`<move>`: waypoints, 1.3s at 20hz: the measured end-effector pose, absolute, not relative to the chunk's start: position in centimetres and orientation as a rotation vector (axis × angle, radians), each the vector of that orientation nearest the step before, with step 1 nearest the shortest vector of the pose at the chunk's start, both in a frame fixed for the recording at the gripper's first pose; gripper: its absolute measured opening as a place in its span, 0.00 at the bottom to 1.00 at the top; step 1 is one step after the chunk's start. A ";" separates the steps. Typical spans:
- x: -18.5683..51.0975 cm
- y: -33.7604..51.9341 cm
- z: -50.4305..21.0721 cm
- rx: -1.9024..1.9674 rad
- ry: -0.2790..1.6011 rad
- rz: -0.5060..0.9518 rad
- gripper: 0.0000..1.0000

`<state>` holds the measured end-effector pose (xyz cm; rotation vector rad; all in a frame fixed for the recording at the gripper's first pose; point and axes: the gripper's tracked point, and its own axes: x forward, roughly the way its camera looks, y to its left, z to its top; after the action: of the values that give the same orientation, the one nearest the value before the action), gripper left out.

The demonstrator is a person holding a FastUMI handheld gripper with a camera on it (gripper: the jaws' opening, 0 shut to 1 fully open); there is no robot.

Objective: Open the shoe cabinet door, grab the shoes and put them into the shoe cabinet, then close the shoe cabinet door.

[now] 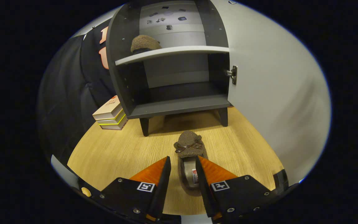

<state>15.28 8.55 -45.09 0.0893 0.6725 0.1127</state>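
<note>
A brown fuzzy shoe (189,146) with a small bow lies on the wooden floor, toe toward the shoe cabinet (179,105). My gripper (182,158) is open and low over the shoe's heel end. The left finger stands a little off the shoe's left side, and the right finger sits over its right wall and opening. The cabinet is dark with a pale shelf (169,53), and its door (272,93) is swung wide open to the right. A second brown shoe (144,43) rests on that upper shelf at the left. The lower compartment holds nothing.
A stack of books (110,115) sits on the floor to the left of the cabinet, against the black cloth wall. Bare wooden floor (113,155) lies left of the shoe. The open door closes off the right side.
</note>
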 end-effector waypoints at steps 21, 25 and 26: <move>22.6 11.6 -54.8 0.190 0.816 0.149 0.08; 22.2 11.4 -53.0 0.204 0.819 0.147 0.06; 22.0 11.5 -52.2 0.193 0.814 0.151 0.06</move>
<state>21.98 11.48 -52.19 0.1930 0.8142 0.1510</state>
